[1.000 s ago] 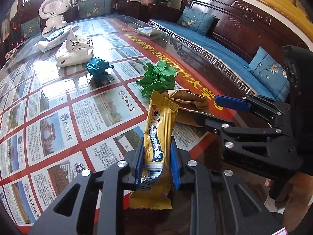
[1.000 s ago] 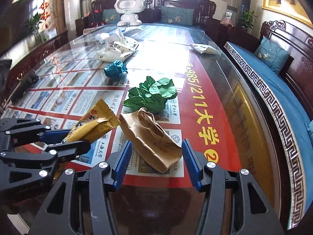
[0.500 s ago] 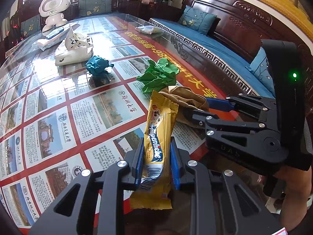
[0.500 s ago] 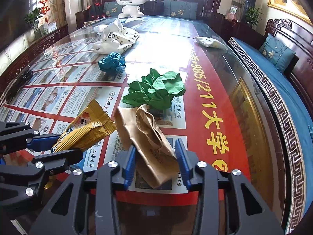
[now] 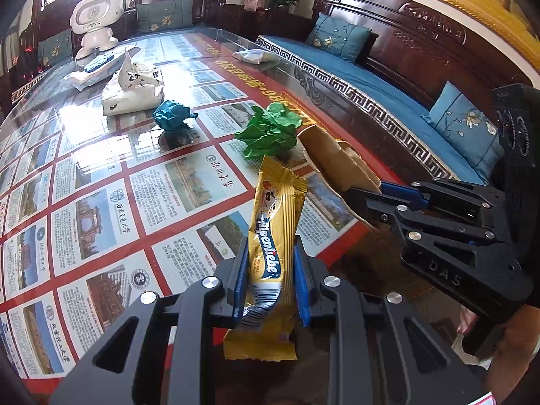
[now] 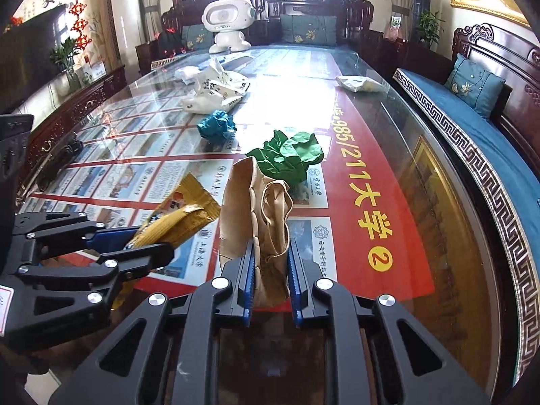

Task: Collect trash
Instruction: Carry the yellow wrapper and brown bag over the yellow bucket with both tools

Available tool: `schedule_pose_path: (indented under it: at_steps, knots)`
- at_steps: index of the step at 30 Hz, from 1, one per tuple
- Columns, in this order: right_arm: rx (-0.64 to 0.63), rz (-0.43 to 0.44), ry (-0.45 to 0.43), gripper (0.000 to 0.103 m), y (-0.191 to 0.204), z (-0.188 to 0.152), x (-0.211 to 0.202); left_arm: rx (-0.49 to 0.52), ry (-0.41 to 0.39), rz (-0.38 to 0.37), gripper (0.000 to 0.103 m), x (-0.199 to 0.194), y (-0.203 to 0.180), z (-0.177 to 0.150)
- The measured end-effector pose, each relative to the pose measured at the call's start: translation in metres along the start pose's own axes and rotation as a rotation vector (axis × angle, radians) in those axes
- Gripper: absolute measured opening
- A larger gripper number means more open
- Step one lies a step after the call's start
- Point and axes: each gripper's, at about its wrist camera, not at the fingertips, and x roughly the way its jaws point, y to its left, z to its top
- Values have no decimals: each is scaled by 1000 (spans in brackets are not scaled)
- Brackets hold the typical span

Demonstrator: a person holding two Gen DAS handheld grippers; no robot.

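Observation:
My left gripper [image 5: 270, 276] is shut on a yellow snack wrapper [image 5: 275, 233], held upright above the table's near edge; it also shows in the right wrist view [image 6: 175, 222]. My right gripper [image 6: 270, 276] is shut on a crumpled brown paper bag [image 6: 260, 209], lifted off the glass; the bag shows in the left wrist view [image 5: 337, 165] too. A crumpled green paper [image 6: 290, 155] lies just behind the bag. A teal paper ball [image 6: 216, 126] lies farther back.
A white printed plastic bag [image 6: 216, 91], a wipes pack [image 5: 94, 67] and a white robot toy [image 6: 227, 23] sit at the far end. A white packet [image 6: 359, 83] lies at the far right edge. A blue-cushioned wooden bench [image 6: 472, 135] runs along the glass table's [image 6: 388, 155] right side.
My right gripper moved forward, closed on the brown paper bag and raised it upright. My left gripper kept hold of the yellow wrapper.

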Motion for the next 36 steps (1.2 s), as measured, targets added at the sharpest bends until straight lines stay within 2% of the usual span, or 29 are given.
schedule_pose_path:
  at_steps: [8, 13, 17, 23, 29, 32, 36]
  knots:
    - [47, 12, -25, 17, 9, -31, -38, 43, -15, -12, 25, -29, -17, -23]
    - [85, 11, -69, 17, 11, -58, -81, 71, -26, -36, 25, -57, -30, -43]
    - [113, -4, -112, 17, 19, -94, -128, 132, -34, -77, 25, -82, -56, -66]
    - [183, -47, -126, 17, 29, -164, -186, 238, -4, -171, 25, -104, -106, -117]
    - [296, -128, -82, 18, 30, -240, -221, 339, 49, -275, 25, -116, -152, -176]
    - [359, -142, -25, 18, 31, -278, -218, 376, 90, -321, 25, -113, -170, -201]
    - [430, -160, 42, 18, 27, -314, -207, 403, 147, -340, 25, -101, -185, -226]
